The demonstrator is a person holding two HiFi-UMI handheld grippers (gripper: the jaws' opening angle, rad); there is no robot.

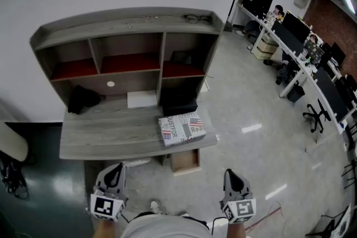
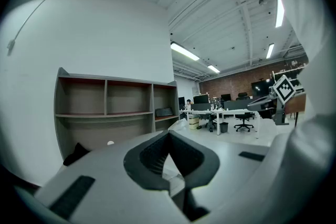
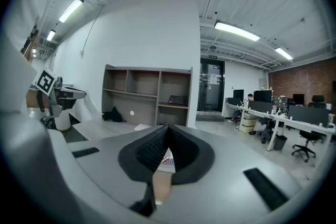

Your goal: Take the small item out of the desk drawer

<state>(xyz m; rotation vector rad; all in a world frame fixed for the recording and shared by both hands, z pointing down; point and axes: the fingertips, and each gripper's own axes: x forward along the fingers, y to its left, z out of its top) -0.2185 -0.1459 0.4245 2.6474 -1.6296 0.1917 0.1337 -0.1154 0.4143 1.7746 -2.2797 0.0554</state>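
Note:
A grey desk [image 1: 111, 136] with a shelf unit [image 1: 125, 36] on its back stands in front of me in the head view. Under the desk's front edge, to the right, a light wooden drawer [image 1: 185, 160] stands pulled out; I see nothing inside it from here. My left gripper [image 1: 114, 173] and right gripper [image 1: 233, 175] hang low, close to the person's body and short of the desk. Both are shut and hold nothing. The left gripper [image 2: 168, 136] faces the shelf unit [image 2: 113, 107]. The right gripper [image 3: 168, 128] faces the shelves [image 3: 147, 89] too.
On the desk lie a box with newspaper print [image 1: 181, 127], a black bag [image 1: 82, 98], a white sheet [image 1: 141, 98] and a black box [image 1: 178, 102]. Office desks with monitors [image 1: 295, 42] and chairs line the far right. Pale floor [image 1: 245, 120] lies between.

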